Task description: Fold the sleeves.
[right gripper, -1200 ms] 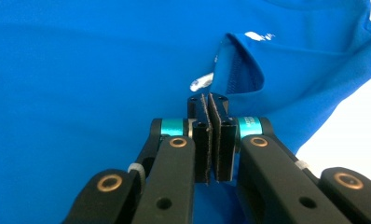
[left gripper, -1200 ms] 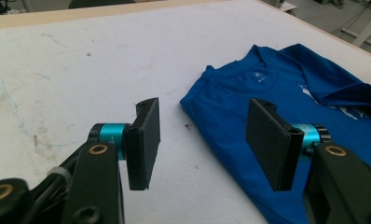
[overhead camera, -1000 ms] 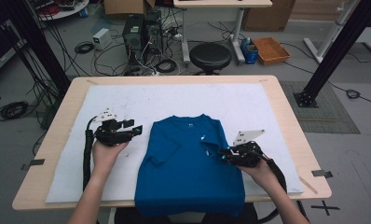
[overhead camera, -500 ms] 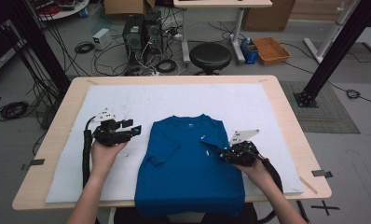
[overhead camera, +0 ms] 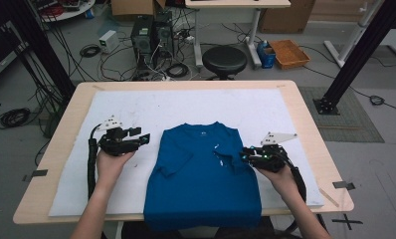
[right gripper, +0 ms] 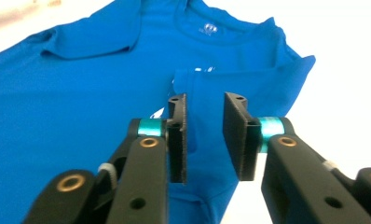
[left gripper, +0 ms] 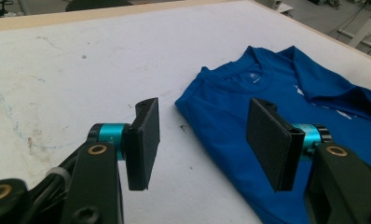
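Blue T-shirt [overhead camera: 206, 177] is lying folded at the near middle of the white mat [overhead camera: 186, 107], both sleeves tucked in. Right gripper [right gripper: 204, 135] is hovering over the folded right sleeve — jaws have just been opening, nothing between them. Left gripper [left gripper: 202, 140] is waiting just left of the shirt, jaws spread, empty.

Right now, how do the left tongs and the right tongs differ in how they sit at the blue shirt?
The left tongs stand wide open over the white mat, beside the blue shirt; the right tongs hang over the shirt's folded-in sleeve. The right tongs' jaws show a narrower gap and have just been opening, nothing pinched between them. Both are black, hand-held, and grip nothing.
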Demonstrator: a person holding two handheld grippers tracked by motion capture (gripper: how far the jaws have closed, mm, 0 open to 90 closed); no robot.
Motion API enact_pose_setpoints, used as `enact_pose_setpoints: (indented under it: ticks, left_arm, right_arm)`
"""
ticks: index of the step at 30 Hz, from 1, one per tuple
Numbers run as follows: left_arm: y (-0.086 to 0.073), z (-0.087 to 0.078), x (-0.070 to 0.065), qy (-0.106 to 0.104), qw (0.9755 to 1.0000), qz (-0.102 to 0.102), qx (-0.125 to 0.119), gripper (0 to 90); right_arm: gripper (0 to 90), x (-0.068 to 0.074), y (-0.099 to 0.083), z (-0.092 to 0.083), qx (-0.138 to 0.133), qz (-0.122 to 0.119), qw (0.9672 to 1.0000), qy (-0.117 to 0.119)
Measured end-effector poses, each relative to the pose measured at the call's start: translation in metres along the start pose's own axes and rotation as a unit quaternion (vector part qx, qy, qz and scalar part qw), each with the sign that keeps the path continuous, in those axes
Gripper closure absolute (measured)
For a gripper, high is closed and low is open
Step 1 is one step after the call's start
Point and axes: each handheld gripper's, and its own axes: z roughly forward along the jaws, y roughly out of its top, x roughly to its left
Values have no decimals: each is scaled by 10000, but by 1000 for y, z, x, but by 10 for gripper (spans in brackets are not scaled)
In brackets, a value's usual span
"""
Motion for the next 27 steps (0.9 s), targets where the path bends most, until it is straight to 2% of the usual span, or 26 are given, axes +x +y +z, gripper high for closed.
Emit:
enact_pose_setpoints:
  ticks: [1, 4, 5, 6, 8, 9, 10, 14, 15, 18, 19, 20, 22, 23, 24, 27]
  left_arm:
    - [0, 0, 0, 1, 10000, 5, 5, 446]
    - [0, 0, -1, -5, 10000, 15, 17, 446]
    - [0, 1, -1, 8, 10000, 32, 35, 446]
    - [0, 1, -2, 7, 10000, 39, 56, 446]
    - [0, 1, -2, 4, 10000, 43, 66, 445]
    - [0, 1, -2, 4, 10000, 43, 66, 445]
    - [0, 1, -2, 10, 10000, 43, 53, 445]
    - [0, 0, -1, 9, 10000, 31, 43, 445]
    - [0, 0, -1, 10, 10000, 42, 50, 444]
    - [0, 1, -2, -7, 10000, 40, 35, 444]
    - [0, 0, -2, -9, 10000, 48, 18, 444]
    - [0, 0, -2, -8, 10000, 61, 9, 444]
    - [1, -1, -2, -16, 10000, 63, -37, 444]
    - [2, -1, -2, -11, 10000, 56, -63, 444]
    - [3, -2, -2, 1, 9999, 66, -103, 444]
    - [7, -3, -1, 34, 9999, 91, -119, 444]
  right_arm:
    - [705, 0, 0, 0, 0, 0, 10000, 0]
    - [684, 12, 1, 10, 231, -349, 9991, 103]
    - [684, 18, 2, 14, 345, -471, 9982, 117]
    - [696, 26, 3, 21, 603, -689, 9958, 98]
    - [809, 31, 2, 27, 847, -847, 9928, 58]
    - [809, 31, 2, 27, 847, -847, 9928, 58]
    - [888, 32, 0, 28, 943, -975, 9907, 126]
    - [891, 31, 0, 24, 955, -980, 9901, 305]
    - [834, 29, -1, 22, 976, -967, 9896, 428]
    - [723, 24, -1, 18, 808, -852, 9919, 488]
    - [723, 24, -1, 18, 808, -852, 9919, 488]
    - [638, 22, 0, 15, 688, -815, 9932, 461]
    - [596, 17, 4, 8, 410, -641, 9964, 373]
    - [550, 14, 7, 3, 243, -553, 9977, 303]
    - [464, 4, 15, -6, -47, -280, 9996, 50]
    - [408, -13, 27, -22, -512, 99, 9982, -295]
